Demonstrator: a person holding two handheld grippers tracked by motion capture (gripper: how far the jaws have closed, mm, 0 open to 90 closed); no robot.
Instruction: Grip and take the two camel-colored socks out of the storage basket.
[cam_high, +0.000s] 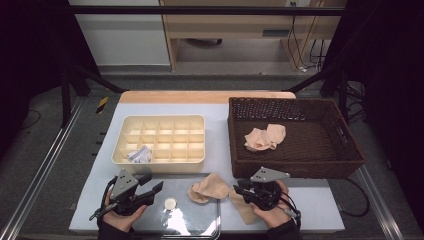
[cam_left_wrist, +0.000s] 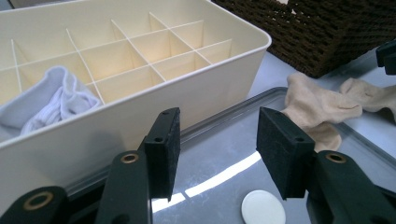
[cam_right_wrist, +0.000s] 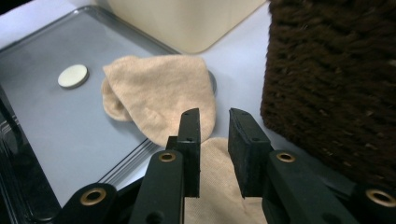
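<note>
The beige cloth sock (cam_right_wrist: 163, 93) lies half on the shiny grey metal tray (cam_right_wrist: 51, 121), half on the white surface (cam_high: 310, 200), near the dark woven basket (cam_high: 300, 167); the right tool (cam_right_wrist: 214, 140) hovers over its nearer end, jaws slightly parted, pinching nothing; the left tool (cam_left_wrist: 217, 149) stands spread above the tray, beside a small white disc (cam_left_wrist: 263, 208).

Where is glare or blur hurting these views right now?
High view: lamp glare washes out the tray near the white disc; room edges are dark. Left gripper view: a bright streak on the tray, jaws sharp. Right gripper view: the beige sock is clear, the basket soft.
</note>
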